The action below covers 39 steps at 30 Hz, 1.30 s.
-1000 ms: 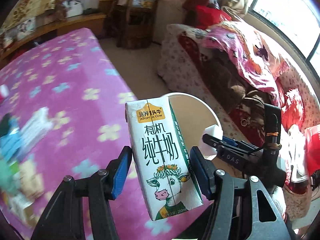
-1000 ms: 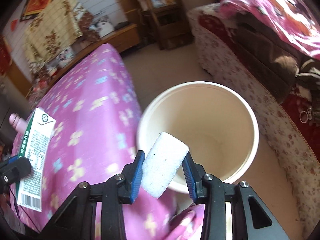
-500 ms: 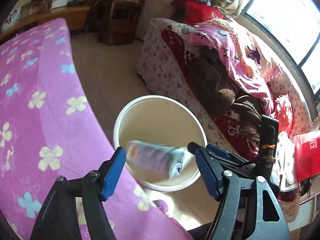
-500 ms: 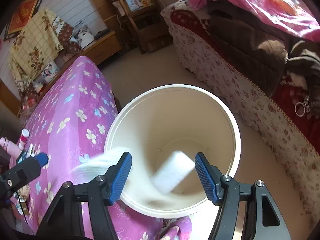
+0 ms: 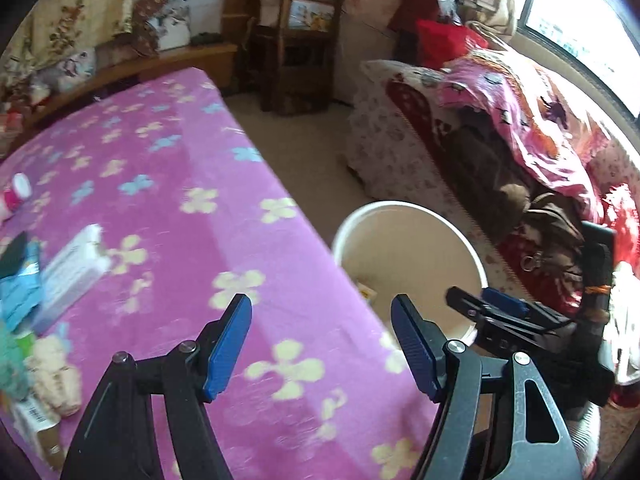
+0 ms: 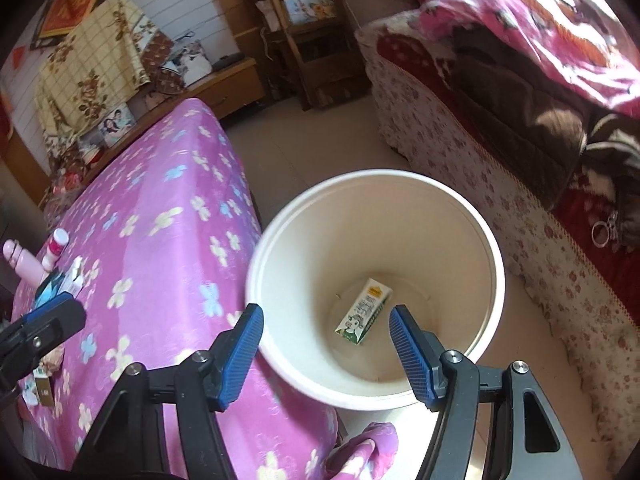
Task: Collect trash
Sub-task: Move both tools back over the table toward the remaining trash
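Both grippers stood spread and empty over the edge of the table (image 5: 168, 208). The right gripper (image 6: 326, 344) hung above the white bin (image 6: 494, 280), its jaws apart with nothing between them. The left gripper (image 5: 320, 344) was likewise spread, over the purple flowered cloth beside the bin (image 5: 476, 264).

One piece of trash, a milk carton (image 6: 363, 311), lay flat on the bin's floor. A second piece could not be made out there; the near wall hid part of the bottom.

The step in hand was judged to be the return to the table for more trash. To do it well, each gripper would be kept wide, swung clear of the bin's rim, and brought down squarely over one item, so that the pads met its two flat sides.

Candidates lay at the table's far-left end: a white box (image 5: 70, 268), a blue packet (image 5: 18, 292) touching it, and a pink-and-white bottle (image 5: 14, 196) somewhat apart. Motion blur made these hard to identify, and the box was perhaps a tissue pack. A pale fuzzy object (image 5: 52, 376) lay near the table's near edge.

Obstacles:
- The items were crowded, so a wide approach risked catching two at once.
- The grippers stood near each other beside the bin.
- A sofa (image 6: 460, 128) heaped with blankets stood just beyond the bin, leaving a narrow floor strip.
- A wooden shelf (image 6: 308, 40) stood well behind.
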{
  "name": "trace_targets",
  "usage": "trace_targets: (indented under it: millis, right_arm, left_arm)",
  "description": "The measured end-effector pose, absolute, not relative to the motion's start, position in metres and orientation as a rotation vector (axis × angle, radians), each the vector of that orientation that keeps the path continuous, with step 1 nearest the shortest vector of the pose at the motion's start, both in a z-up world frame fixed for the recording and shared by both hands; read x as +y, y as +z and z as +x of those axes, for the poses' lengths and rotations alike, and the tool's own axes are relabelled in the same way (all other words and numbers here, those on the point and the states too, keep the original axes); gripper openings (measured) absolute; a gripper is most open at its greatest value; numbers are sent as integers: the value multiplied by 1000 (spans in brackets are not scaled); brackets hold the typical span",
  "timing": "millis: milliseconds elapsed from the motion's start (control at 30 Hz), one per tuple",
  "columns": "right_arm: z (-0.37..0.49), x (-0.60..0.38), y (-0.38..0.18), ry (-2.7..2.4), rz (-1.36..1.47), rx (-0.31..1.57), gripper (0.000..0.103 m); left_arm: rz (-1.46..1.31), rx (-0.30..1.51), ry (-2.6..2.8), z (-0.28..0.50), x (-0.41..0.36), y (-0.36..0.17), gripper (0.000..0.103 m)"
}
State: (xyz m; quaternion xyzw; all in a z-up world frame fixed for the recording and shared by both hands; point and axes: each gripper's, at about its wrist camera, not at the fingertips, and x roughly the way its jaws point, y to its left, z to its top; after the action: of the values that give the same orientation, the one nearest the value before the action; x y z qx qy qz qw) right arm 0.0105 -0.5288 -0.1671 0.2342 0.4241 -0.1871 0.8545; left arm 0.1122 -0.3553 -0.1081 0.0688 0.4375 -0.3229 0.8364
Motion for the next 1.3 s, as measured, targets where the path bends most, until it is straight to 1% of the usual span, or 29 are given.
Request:
trace_targets:
  millis: [333,733,1300]
  right_arm:
    - [14,-468,-133,-327,429,835,69]
    - [26,-399,-108,-215,385,802,69]
    - [46,-314,-98,-49,308,841,69]
  left_arm:
    - [159,834,-534,99,-294,-89,73]
    - [138,765,-423,88,-224,-71,73]
    - [54,775,-291,89,-129,-67,73]
